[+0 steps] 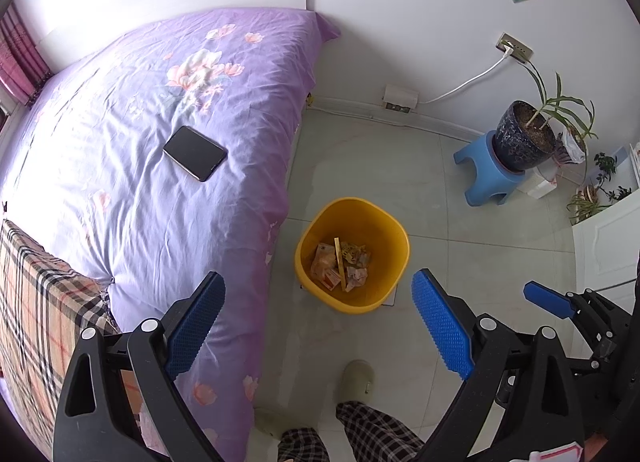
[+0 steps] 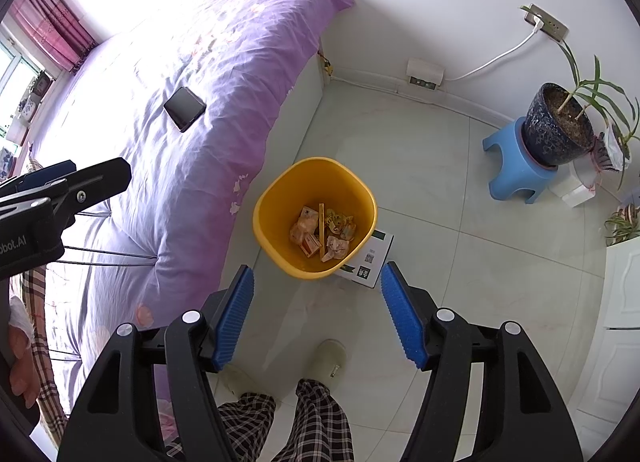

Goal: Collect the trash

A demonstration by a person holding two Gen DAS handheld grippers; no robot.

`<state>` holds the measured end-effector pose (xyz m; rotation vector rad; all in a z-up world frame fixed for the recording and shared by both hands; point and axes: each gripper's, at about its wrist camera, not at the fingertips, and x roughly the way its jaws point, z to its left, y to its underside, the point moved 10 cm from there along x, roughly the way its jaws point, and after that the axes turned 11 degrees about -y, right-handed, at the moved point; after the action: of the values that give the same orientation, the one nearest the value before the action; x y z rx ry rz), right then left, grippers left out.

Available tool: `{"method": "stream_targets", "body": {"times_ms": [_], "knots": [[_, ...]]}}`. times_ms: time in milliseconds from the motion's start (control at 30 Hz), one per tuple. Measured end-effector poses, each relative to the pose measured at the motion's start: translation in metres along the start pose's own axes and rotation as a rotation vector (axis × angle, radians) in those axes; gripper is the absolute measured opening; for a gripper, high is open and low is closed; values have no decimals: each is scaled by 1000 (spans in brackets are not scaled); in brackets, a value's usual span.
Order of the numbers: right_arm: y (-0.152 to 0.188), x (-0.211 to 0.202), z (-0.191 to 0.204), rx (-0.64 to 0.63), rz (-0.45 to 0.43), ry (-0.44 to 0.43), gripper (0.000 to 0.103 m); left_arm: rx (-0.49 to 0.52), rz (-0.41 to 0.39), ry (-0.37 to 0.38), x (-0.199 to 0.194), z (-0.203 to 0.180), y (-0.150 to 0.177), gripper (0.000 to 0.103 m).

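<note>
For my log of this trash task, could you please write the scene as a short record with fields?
left gripper: open, empty, above floor beside bed
right gripper: open, empty, near bin
bin: yellow wastebasket on tiled floor, upright
bin contents: crumpled wrappers and one thin stick
under bin: white printed card, partly covered
on bed: black phone on purple floral cover
nearby: potted plant on blue stool
loose trash outside bin: none visible

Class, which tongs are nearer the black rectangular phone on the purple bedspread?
Left. The left tongs hang at the edge of the purple bedspread bearing the black rectangular phone; the right tongs are out over the floor.
</note>
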<state>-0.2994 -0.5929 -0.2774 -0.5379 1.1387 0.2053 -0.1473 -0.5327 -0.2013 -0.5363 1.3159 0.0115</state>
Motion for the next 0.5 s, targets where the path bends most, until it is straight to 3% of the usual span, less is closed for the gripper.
{"method": "stream_targets", "body": {"times_ms": [367,500], "knots": [[1,1,0,-1,0,1,67,9,4,-7,2,-1,0,94],[1,1,0,-1,-1,1,67,26,-9,-25,1,-2,-2,89]]}}
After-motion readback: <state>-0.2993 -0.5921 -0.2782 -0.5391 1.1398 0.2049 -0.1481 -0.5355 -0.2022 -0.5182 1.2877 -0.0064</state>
